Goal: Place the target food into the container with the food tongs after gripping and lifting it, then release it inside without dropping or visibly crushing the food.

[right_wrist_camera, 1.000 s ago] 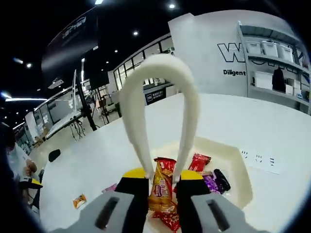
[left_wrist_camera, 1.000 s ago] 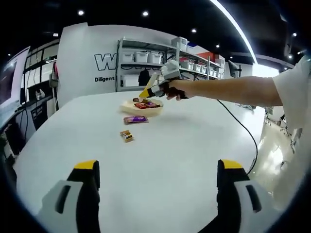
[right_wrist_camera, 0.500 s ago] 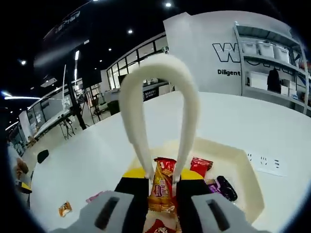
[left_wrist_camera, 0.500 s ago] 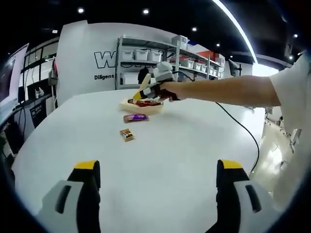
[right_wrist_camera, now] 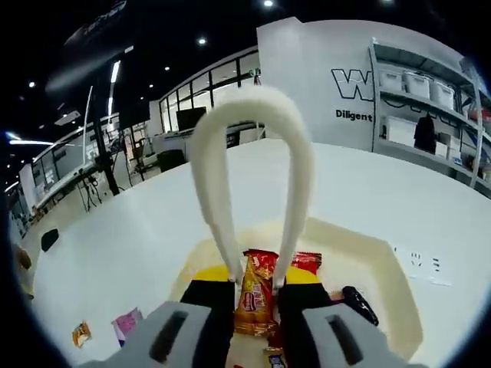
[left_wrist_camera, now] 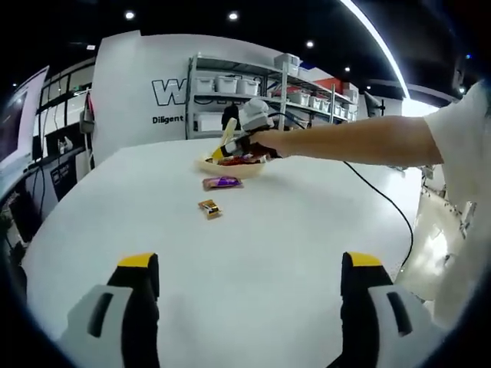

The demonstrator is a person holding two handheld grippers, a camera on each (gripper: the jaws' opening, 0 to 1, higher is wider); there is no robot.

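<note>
Holding the cream-white looped food tongs (right_wrist_camera: 253,165) in the right gripper (right_wrist_camera: 254,285), jaws closed on the tong arms. The tongs pinch an orange-and-red snack packet (right_wrist_camera: 254,295), upright between the two arms and hanging over the shallow cream rectangular tray (right_wrist_camera: 367,257). The packet is off the tray floor as far as I can tell; can't see whether its bottom edge touches anything.

Inside the tray in the right gripper view: a red wrapper (right_wrist_camera: 307,262) just behind the held packet, a dark purple-black packet (right_wrist_camera: 359,305) toward the tray's right side, and a small wrapper edge at the bottom between the jaws, too cropped to identify.

On the white round tabletop (right_wrist_camera: 115,253), outside the tray's left edge: a pink-purple sachet (right_wrist_camera: 126,323) and a small orange-brown sachet (right_wrist_camera: 80,333), near each other.

In the left gripper view, the left gripper (left_wrist_camera: 249,264) hovers above the near edge of the table, jaws wide apart, holding nothing. Across the table the person's arm (left_wrist_camera: 345,142) reaches in from the right, with the right gripper (left_wrist_camera: 239,142) over the tray (left_wrist_camera: 211,166) toward the far edge. The purple sachet (left_wrist_camera: 222,182) lies just in front of the tray, the orange one (left_wrist_camera: 209,208) nearer, both apart from it.
</note>
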